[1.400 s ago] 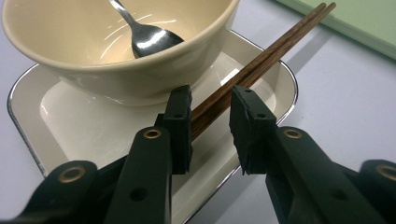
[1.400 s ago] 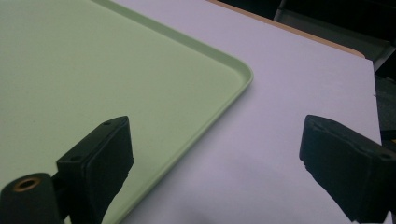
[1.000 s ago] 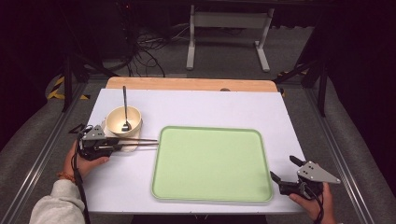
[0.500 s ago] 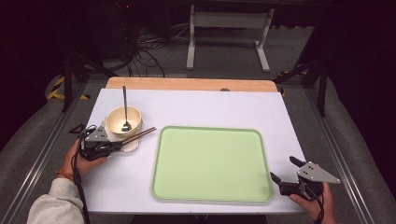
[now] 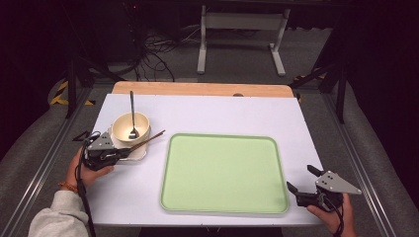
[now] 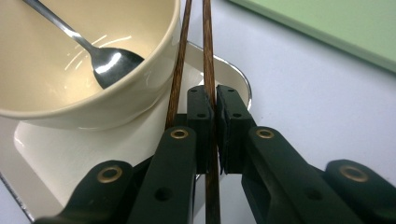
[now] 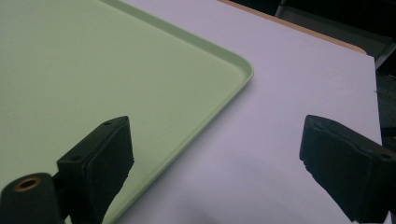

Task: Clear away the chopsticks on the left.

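Chopsticks (image 6: 208,70): we see 1 pinched in the left gripper (image 6: 215,109), its mate loose against the cream bowl (image 5: 131,127) at left of frame. Risk: loose stick slips. Right gripper (image 5: 304,181) wide, idle beside the green tray (image 5: 222,173).

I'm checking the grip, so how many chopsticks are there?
2. One chopstick is clamped between the jaws of the left hand-held gripper. The other chopstick lies just outside the jaws, against the bowl, over the small tray.
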`<action>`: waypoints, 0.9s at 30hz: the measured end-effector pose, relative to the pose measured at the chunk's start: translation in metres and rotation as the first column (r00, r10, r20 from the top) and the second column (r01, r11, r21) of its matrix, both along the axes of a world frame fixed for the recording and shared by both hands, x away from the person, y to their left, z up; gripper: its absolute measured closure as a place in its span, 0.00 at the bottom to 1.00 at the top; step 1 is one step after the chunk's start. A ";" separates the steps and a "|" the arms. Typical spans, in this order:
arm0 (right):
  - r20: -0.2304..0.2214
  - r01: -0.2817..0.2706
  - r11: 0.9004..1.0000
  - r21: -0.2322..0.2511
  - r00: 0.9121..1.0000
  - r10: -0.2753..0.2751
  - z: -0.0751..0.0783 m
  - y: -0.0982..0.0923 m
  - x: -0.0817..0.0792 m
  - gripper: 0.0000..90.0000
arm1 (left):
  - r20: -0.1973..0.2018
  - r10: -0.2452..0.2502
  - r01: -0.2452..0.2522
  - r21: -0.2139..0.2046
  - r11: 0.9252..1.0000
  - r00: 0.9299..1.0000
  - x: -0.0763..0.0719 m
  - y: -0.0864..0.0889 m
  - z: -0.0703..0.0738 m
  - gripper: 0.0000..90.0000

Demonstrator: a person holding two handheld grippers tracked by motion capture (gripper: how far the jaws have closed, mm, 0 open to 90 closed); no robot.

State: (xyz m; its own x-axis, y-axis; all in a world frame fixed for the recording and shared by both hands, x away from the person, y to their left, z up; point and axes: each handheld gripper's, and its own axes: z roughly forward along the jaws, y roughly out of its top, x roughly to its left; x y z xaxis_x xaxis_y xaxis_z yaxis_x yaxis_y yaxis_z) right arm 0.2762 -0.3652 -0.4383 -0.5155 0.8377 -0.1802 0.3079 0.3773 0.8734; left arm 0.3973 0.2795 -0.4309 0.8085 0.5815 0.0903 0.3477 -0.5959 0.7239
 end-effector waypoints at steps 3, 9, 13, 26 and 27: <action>0.005 0.002 1.000 -0.002 1.000 -0.002 0.001 0.000 -0.001 0.11 | 0.002 0.025 -0.025 -0.005 1.000 1.000 -0.005 -0.003 0.005 0.95; 0.009 0.006 1.000 0.002 1.000 -0.006 0.001 0.000 -0.001 0.11 | 0.001 0.037 -0.036 -0.065 0.997 0.999 -0.014 -0.008 0.012 0.95; 0.011 0.001 1.000 0.003 1.000 -0.001 0.002 0.001 -0.001 0.11 | 0.005 0.045 -0.045 -0.070 0.997 0.999 -0.018 -0.013 0.015 0.95; 0.019 -0.009 1.000 0.008 1.000 0.009 0.003 0.003 0.003 0.11 | 0.003 0.059 -0.059 -0.122 0.991 0.998 -0.032 -0.038 0.024 0.95; 0.020 -0.007 1.000 0.007 1.000 0.007 0.003 0.004 0.003 0.11 | 0.002 0.054 -0.053 -0.120 0.991 0.999 -0.033 -0.040 0.025 0.95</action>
